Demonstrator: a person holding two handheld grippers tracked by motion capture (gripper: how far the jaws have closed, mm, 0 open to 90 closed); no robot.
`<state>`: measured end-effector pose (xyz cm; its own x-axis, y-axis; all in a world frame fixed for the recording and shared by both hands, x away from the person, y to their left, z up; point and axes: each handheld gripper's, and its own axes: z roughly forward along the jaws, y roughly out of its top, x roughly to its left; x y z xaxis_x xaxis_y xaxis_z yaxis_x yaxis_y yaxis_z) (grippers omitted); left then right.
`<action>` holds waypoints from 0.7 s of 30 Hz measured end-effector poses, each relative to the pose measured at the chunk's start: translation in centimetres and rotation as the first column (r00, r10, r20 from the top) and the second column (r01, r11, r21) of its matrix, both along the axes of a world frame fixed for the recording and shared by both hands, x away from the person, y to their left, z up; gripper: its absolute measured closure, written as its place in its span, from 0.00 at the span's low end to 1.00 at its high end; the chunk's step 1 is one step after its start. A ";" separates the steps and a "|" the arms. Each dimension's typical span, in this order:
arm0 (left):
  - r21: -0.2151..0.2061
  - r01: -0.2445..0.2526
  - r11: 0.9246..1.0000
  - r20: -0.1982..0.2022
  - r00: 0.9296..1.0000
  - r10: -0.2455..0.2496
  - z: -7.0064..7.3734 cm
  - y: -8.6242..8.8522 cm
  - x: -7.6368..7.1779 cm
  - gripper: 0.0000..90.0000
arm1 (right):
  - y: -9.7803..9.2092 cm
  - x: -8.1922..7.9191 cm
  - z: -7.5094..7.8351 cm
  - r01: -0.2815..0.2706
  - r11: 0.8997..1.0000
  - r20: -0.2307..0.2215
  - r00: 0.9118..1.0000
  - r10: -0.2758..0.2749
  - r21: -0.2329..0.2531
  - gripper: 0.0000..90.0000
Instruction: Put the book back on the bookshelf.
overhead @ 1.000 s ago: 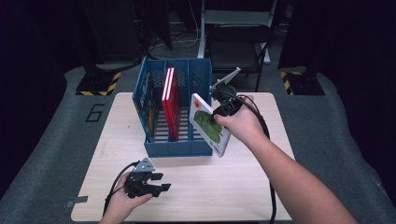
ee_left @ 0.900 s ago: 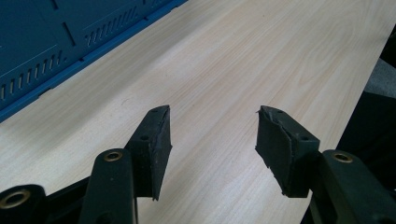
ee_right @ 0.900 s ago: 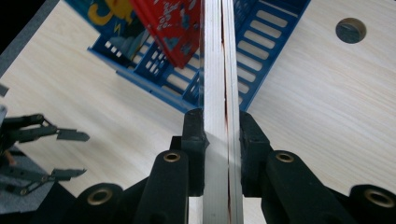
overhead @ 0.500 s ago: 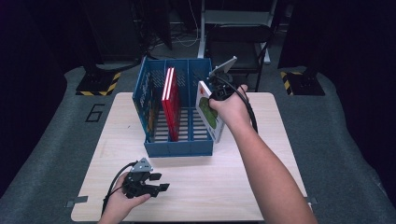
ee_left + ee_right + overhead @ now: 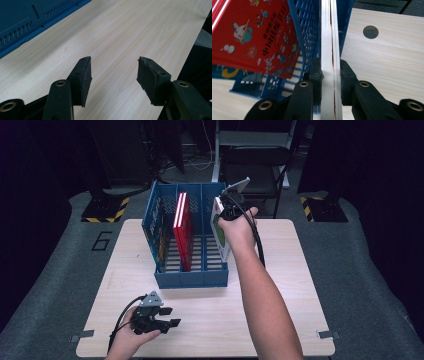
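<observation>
A blue three-slot rack (image 5: 192,279) stands on the wooden table (image 5: 280,320). A red book (image 5: 182,230) stands upright in it, and a blue-covered book (image 5: 161,237) leans on its left wall. My right gripper (image 5: 230,205) is shut on the top edge of a white and green book (image 5: 221,237), held upright at the rack's right slot. In the right gripper view the jaws (image 5: 330,72) pinch that book's white edge (image 5: 329,37), between a blue lattice divider (image 5: 308,22) and the outer wall, with the red book (image 5: 257,35) to the left. My left gripper (image 5: 167,316) (image 5: 113,72) is open and holds nothing, low over the table's front left.
A round hole (image 5: 370,31) is cut in the tabletop right of the rack. A dark chair (image 5: 252,160) stands behind the table. Grey floor with a painted 6 (image 5: 102,240) and striped markers surrounds it. Bare wood lies in front of and right of the rack.
My right hand has swung the white and green book from a tilt beside the rack to upright and moved it left and back to the right slot. The left gripper stayed put.
</observation>
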<state>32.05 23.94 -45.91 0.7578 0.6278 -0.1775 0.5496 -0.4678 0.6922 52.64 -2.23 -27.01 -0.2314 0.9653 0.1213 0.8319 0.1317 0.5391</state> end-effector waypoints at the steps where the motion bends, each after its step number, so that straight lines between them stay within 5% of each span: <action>1: 0.000 0.000 1.000 0.000 1.000 0.000 0.0 0.0 0.0 0.50 | -0.1 0.2 -0.3 -0.002 1.000 0.014 1.000 0.002 -0.002 0.85; 13: -0.017 -0.012 1.000 -0.029 1.000 0.011 -0.3 0.4 -0.1 0.50 | 2.1 2.1 -3.7 0.024 1.000 0.019 1.000 -0.024 0.010 0.85; 21: 0.021 -0.023 1.000 -0.024 0.999 0.023 -0.7 0.8 0.1 0.47 | 2.6 2.8 -5.7 0.020 1.000 0.038 0.999 -0.020 0.015 0.85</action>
